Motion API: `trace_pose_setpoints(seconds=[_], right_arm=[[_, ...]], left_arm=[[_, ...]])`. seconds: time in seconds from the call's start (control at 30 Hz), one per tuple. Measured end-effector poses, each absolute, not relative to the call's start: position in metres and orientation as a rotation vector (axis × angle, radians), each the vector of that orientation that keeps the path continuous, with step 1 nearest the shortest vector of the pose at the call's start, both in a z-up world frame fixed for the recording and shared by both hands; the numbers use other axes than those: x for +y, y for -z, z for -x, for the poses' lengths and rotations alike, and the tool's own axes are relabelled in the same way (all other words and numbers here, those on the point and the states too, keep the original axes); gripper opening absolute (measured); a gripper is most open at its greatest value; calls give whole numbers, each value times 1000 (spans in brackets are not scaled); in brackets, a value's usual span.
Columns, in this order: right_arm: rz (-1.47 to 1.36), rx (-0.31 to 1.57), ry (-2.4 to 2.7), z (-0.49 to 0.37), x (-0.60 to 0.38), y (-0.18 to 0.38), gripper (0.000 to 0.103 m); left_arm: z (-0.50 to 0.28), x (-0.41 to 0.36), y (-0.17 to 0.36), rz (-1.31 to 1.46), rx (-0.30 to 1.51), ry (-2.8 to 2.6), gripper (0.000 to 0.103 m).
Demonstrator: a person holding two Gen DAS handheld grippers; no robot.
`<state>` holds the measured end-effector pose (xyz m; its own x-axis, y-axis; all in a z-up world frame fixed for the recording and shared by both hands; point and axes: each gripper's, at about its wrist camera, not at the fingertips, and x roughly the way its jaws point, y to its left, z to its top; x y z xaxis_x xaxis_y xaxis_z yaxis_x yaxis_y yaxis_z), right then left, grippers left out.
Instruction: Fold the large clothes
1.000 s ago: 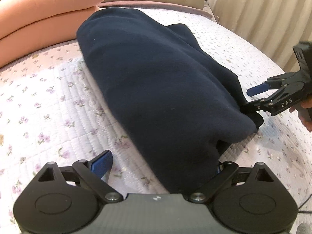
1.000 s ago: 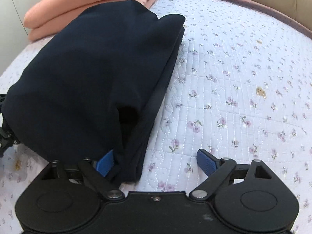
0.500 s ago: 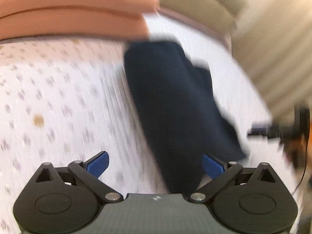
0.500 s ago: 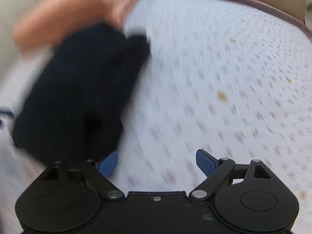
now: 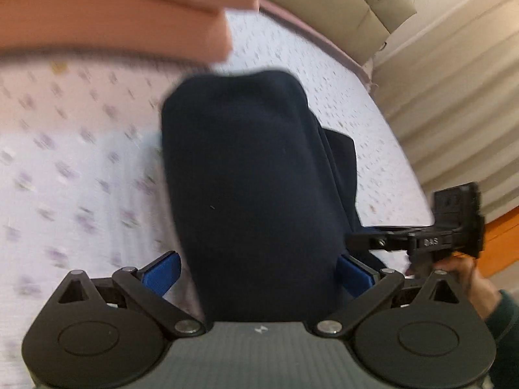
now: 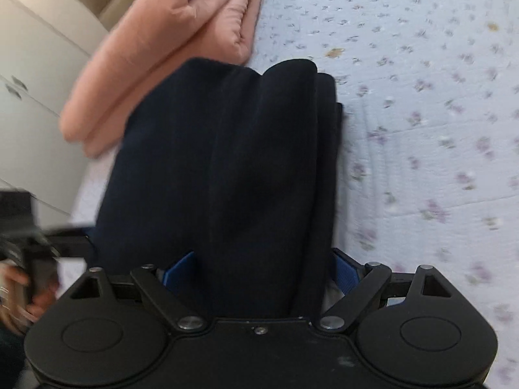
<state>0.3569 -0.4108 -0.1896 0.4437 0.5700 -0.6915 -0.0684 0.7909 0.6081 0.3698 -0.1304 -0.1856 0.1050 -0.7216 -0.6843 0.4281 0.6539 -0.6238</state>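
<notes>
"DAS" on right gripper (image 5: 366,243)

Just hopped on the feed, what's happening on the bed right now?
A person is folding a dark navy garment on a floral quilted bedspread, with a handheld gripper in each hand. The cloth runs between the spread blue fingers of the left gripper, and likewise through the right gripper; whether either actually pinches it can't be told. The garment lies as a narrow folded bundle, next to a folded pink comforter.
</notes>
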Motion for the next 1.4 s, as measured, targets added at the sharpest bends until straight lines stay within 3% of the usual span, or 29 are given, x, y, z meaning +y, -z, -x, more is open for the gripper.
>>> trace_pose_setpoints(seconds=[0.13, 0.6, 0.63, 0.67, 0.7, 0.73, 0.93, 1.23, 1.4], right_arm=[[-653, 973, -442, -359, -419, 203, 103], [-507, 915, -579, -364, -402, 209, 103], [-521, 924, -585, -363, -406, 207, 101], [-508, 927, -596, -362, -405, 206, 89], [-482, 916, -627, -360, -403, 204, 65], [-488, 905, -655, -357, -404, 202, 61], [-619, 867, -599, -343, -411, 200, 50], [-691, 797, -591, -314, -406, 147, 48], [-682, 740, -604, -287, -388, 116, 43]], left_arm=[[-384, -135, 209, 389, 1254, 896, 103], [-398, -142, 227, 463, 1242, 966, 103], [-400, -139, 227, 480, 1240, 958, 99], [-402, -136, 228, 493, 1236, 947, 93], [-404, -133, 227, 499, 1229, 936, 89], [-404, -132, 228, 493, 1225, 936, 85], [-400, -125, 219, 513, 1212, 927, 75], [-381, -105, 169, 501, 1169, 933, 73], [-354, -87, 121, 466, 1096, 925, 73]])
